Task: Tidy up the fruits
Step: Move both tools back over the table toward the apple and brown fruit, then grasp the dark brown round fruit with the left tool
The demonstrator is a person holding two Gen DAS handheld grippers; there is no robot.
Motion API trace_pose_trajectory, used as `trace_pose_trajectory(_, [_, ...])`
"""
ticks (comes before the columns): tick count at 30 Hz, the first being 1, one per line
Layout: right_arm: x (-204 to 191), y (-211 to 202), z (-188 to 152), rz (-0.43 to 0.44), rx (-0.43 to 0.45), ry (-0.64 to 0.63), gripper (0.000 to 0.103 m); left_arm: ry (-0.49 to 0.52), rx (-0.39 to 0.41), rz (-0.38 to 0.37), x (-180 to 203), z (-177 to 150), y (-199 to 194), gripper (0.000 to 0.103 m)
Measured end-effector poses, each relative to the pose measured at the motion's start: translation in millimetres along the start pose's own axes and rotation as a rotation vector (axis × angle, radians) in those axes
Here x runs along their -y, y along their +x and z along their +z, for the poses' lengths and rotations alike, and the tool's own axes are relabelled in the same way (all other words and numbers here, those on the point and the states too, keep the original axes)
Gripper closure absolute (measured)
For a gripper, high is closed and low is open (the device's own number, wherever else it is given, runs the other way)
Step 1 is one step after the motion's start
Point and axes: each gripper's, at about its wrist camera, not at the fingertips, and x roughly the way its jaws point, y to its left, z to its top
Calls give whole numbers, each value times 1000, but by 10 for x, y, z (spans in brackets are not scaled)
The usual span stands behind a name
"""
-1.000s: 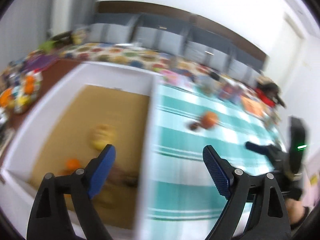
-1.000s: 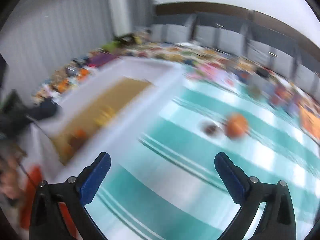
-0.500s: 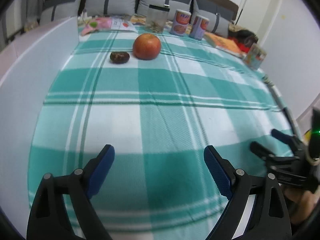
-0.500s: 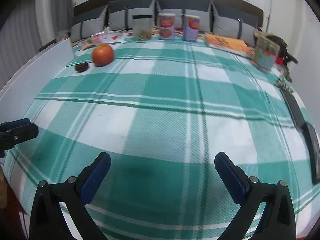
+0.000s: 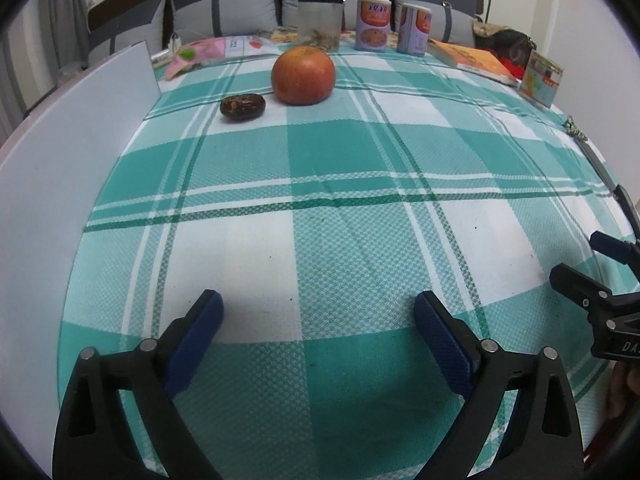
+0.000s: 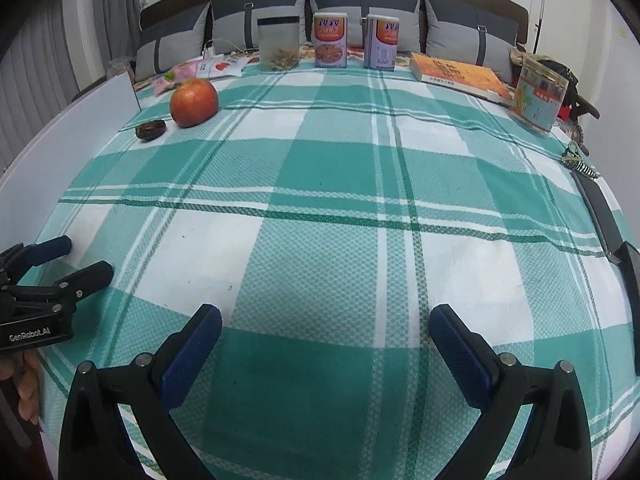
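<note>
The left gripper (image 5: 318,322), whose body reads "GenRobot.AI" in the right wrist view, has its jaws spread wide, just opened further, with nothing between them but the green-and-white checked cloth (image 5: 360,220). The right gripper (image 6: 325,334) also stands spread over bare cloth, empty; "DA" is all that can be read on its body in the left wrist view. One apple (image 5: 303,75) sits at the far left of the cloth, one dark date (image 5: 242,107) just beside it, both near a white board (image 5: 60,168). Along the far edge stand one clear jar (image 6: 278,42) and two printed cartons (image 6: 330,40), their lettering too small to read. One orange book (image 6: 460,75) and one printed clear box (image 6: 540,94) lie at far right.
</note>
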Motion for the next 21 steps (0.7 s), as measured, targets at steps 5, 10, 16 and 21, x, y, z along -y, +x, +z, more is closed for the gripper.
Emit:
trace_pose_trajectory(5, [-28,75,-2,-17,-26,-7,0,5,-2,-2,9,-4,6,3])
trace_pose_trajectory(10, [-19,78,-6,-14,-25,-3,0,-42,14,-49,-190,284,25,4])
trace_pose_trajectory(16, [-18,83,-2,-13,-26,-4,0,-115,3,-9,-640,1158,452,5])
trace_pose_trajectory(21, [-19,80,-2,-13,-26,-4,0,-31,10,52,-681,1428,794,6])
